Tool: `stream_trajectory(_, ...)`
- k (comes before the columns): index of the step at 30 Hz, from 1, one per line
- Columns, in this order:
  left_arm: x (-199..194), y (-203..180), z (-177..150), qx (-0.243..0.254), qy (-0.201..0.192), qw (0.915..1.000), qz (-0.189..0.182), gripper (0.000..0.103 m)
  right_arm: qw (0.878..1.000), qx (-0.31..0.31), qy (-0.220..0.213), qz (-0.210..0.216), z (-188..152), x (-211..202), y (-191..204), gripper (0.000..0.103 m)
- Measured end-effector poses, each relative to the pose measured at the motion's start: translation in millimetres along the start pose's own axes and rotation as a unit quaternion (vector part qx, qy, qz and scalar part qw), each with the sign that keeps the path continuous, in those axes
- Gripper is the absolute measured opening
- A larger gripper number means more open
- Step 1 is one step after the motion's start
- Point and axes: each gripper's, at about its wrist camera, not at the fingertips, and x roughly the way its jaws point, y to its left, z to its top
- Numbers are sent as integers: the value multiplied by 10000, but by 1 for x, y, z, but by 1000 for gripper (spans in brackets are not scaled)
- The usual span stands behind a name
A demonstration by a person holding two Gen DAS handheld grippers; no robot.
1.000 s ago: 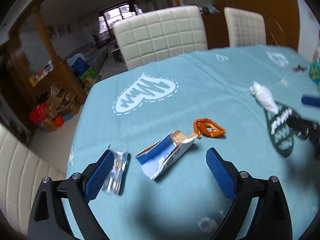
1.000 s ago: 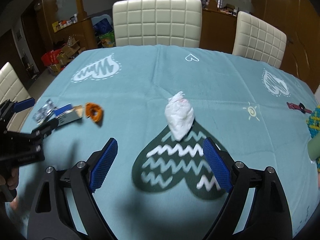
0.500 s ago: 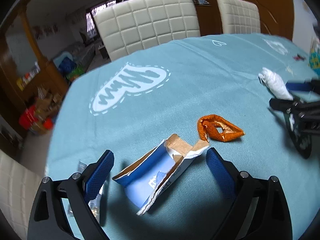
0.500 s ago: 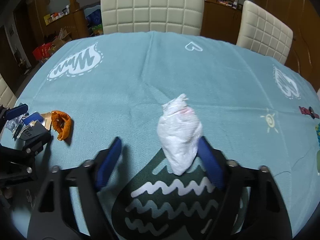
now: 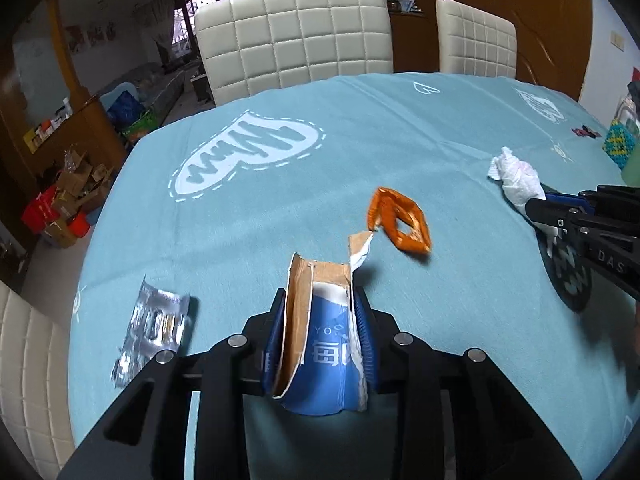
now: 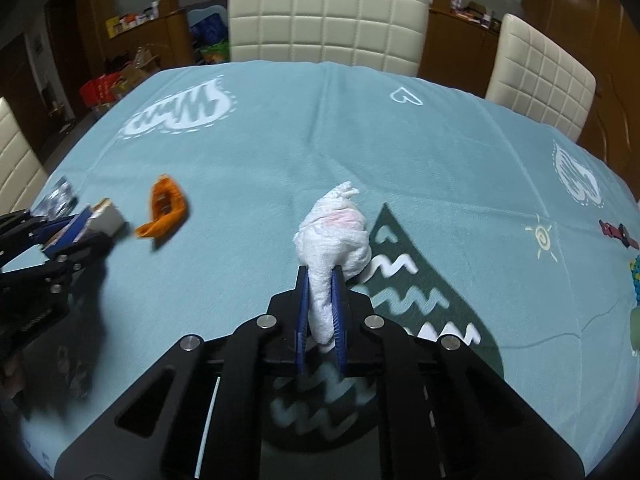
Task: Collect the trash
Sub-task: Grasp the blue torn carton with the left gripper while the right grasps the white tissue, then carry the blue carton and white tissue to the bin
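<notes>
A torn blue carton (image 5: pixel 320 344) stands between the pads of my left gripper (image 5: pixel 320 300), whose jaws are closing and press on both its sides. An orange peel (image 5: pixel 402 220) lies just beyond it, and a silver foil blister pack (image 5: pixel 156 328) lies to its left. In the right wrist view my right gripper (image 6: pixel 320 276) is shut on the narrow end of a crumpled white tissue (image 6: pixel 334 232), which rests on the blue tablecloth (image 6: pixel 280 120). The left gripper with the carton (image 6: pixel 102 218) shows at that view's left edge, next to the peel (image 6: pixel 166 208).
Two cream quilted chairs (image 5: pixel 296 36) (image 5: pixel 474 40) stand at the table's far side and another (image 5: pixel 24 360) at the left. A crocheted green-yellow item (image 5: pixel 618 146) and a small red object (image 6: pixel 618 232) sit at the right edge. Boxes clutter the floor (image 5: pixel 68 196).
Both grippers dropped toward the table and shut: the left around the blue carton, which now stands on edge, the right on the white tissue.
</notes>
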Motion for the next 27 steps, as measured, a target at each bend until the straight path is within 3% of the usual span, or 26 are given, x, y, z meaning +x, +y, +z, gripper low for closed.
stream_trajectory(12, -55, -12, -16, 70, -256, 9996, -28, 31, 9982, -402, -187, 406, -22, -51, 36, 13)
stream_trajectory(27, -128, -3, -55, -46, -597, 9975, 375, 32, 9895, -983, -517, 923, -44, -108, 96, 13)
